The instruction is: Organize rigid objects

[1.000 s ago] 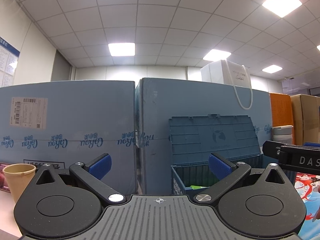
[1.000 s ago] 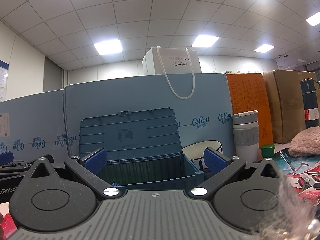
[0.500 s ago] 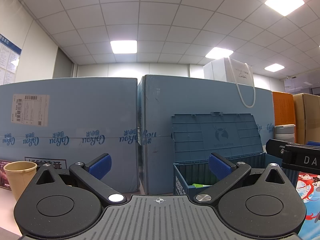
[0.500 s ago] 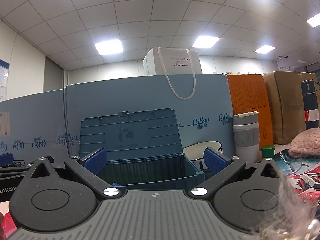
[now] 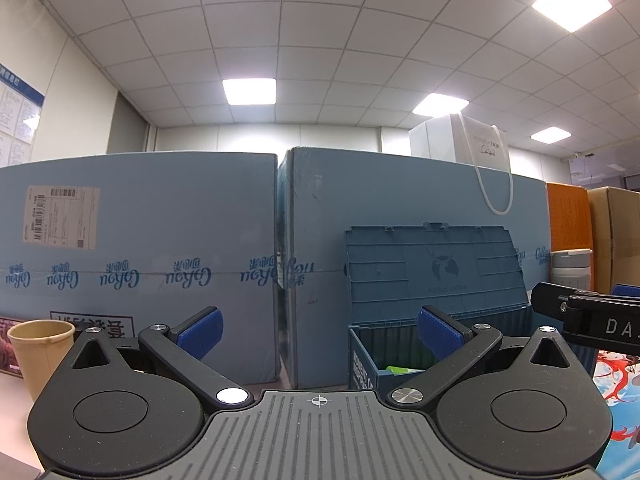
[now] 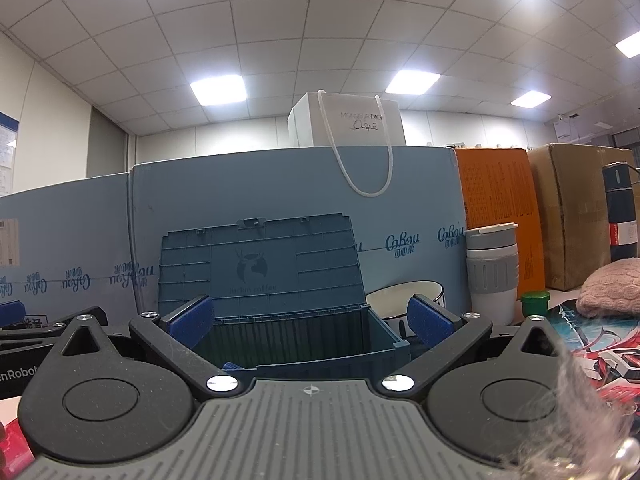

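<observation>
A dark blue storage box (image 6: 304,340) stands with its lid (image 6: 260,264) raised against the blue cartons; it also shows in the left wrist view (image 5: 362,364), with a green item (image 5: 398,369) inside. My right gripper (image 6: 310,322) is open and empty, just in front of the box. My left gripper (image 5: 318,332) is open and empty, to the left of the box. A tan paper cup (image 5: 38,348) stands at the far left. A white and grey tumbler (image 6: 492,272), a white bowl (image 6: 404,300) and a small green jar (image 6: 535,304) stand right of the box.
Tall blue cartons (image 5: 140,248) wall off the back. A white paper bag (image 6: 348,124) sits on top. An orange box (image 6: 500,208), a brown carton (image 6: 576,216), a dark flask (image 6: 620,212) and a pink knit item (image 6: 612,288) are at the right. A printed mat (image 6: 592,352) covers the table.
The left wrist view has drifted slightly left and tilted up a little, so the box sits further right in it. The right gripper has hardly moved. Both stay open.
</observation>
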